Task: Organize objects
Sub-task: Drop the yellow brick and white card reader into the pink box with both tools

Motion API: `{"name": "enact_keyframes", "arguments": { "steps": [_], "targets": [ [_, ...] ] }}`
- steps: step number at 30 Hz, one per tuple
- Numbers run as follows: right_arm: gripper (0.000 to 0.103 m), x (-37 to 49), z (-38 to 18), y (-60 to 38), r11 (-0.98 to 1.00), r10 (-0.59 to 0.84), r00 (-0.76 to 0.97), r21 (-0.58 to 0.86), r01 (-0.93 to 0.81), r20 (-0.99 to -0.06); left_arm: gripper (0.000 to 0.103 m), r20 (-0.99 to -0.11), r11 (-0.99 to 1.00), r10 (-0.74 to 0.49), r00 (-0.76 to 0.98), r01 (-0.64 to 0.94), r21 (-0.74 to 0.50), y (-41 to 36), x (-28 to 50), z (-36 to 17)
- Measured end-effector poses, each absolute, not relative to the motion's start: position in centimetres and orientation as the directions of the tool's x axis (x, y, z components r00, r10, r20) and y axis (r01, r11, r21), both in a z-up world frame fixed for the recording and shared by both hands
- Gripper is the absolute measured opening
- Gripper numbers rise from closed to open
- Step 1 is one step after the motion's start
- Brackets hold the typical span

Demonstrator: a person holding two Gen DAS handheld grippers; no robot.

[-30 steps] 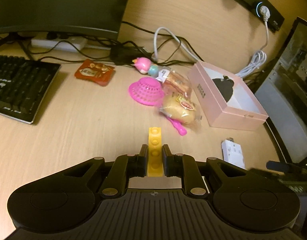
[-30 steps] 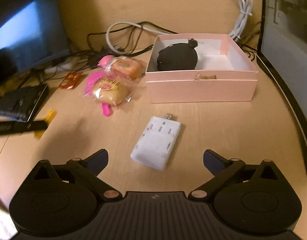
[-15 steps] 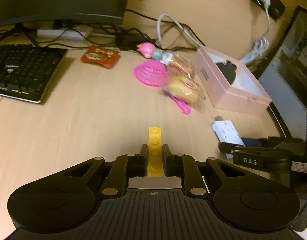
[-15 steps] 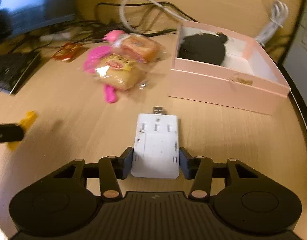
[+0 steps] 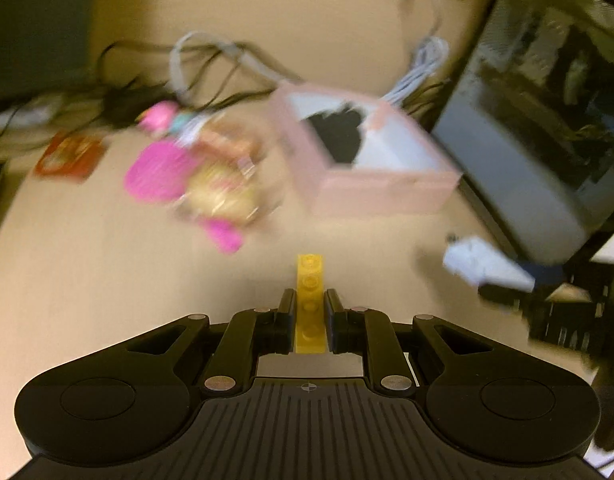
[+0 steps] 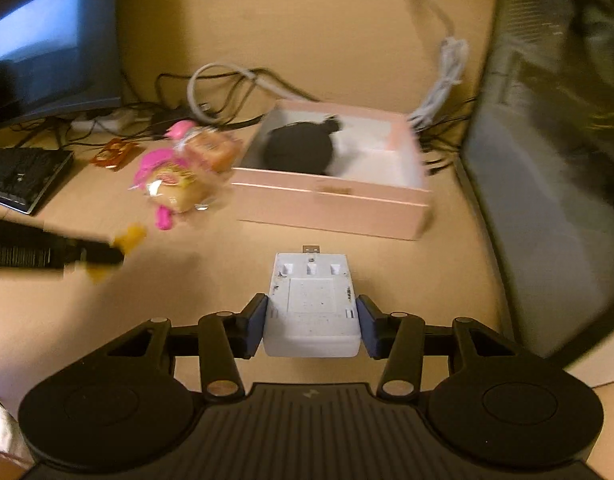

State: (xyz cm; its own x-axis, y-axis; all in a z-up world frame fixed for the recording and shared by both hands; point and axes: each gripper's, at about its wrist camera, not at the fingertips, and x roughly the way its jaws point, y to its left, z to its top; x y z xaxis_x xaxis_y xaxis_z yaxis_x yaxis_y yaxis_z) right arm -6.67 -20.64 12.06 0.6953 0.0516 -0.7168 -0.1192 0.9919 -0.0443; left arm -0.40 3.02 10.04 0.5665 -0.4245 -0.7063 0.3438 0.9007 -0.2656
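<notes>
Keyboard [image 6: 25,176] sits at the desk's [image 6: 267,40] left edge, an orange-red sachet [image 6: 114,154] just beyond its far corner. Left gripper [image 5: 310,312] is clamped on a yellow studded brick [image 5: 310,300], narrow, long, studs in a single row, its far end sticking out past the pads and held clear above the desk; in the right wrist view the same brick [image 6: 127,238] shows as a blur at the left edge. Mid-desk: pink plastic toy [image 6: 157,168] under two wrapped buns [image 6: 179,188], touching one another. To their right, near the far right corner, a pink box [image 6: 335,204], open-topped, holds a black round pouch [image 6: 299,150] against its left wall; the white floor on the right half is bare. Right gripper [image 6: 311,322] grips a white adapter [image 6: 311,304], flat, rectangular, three slots and a metal USB plug at its far end, lifted off the desk in front of the box.

Versus a second ago: right jaws stood wide with the adapter lying on the desk between them; now the pads press its sides. Left grip unchanged; the box has come nearer and more central in that view, which is heavily motion-blurred.
</notes>
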Motion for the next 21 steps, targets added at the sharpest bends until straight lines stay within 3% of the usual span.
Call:
{"name": "enact_keyframes", "arguments": {
  "steps": [10,16,19,21],
  "targets": [
    [0.047,-9.9,10.1,-25.8,0.998,0.012,0.699,-0.033,-0.051,-0.715,0.017,-0.673,0.865,-0.479,0.563,0.434,-0.253,-6.0,4.5,12.7],
    [0.047,-10.0,10.3,-27.5,0.999,0.018,0.719,-0.009,-0.034,-0.695,0.019,-0.555,0.854,-0.517,0.652,0.436,-0.284,-10.7,11.0,15.5],
    [0.047,-9.6,10.5,-27.7,0.999,0.027,0.730,-0.010,-0.046,-0.683,0.020,-0.614,0.891,-0.449,0.649,0.377,-0.253,-13.0,14.7,13.6],
    [0.047,-9.3,10.9,-27.6,0.998,0.038,0.742,-0.011,-0.061,-0.670,0.022,-0.585,0.903,-0.430,0.688,0.339,-0.264,-12.8,15.1,13.4]
  ]
}}
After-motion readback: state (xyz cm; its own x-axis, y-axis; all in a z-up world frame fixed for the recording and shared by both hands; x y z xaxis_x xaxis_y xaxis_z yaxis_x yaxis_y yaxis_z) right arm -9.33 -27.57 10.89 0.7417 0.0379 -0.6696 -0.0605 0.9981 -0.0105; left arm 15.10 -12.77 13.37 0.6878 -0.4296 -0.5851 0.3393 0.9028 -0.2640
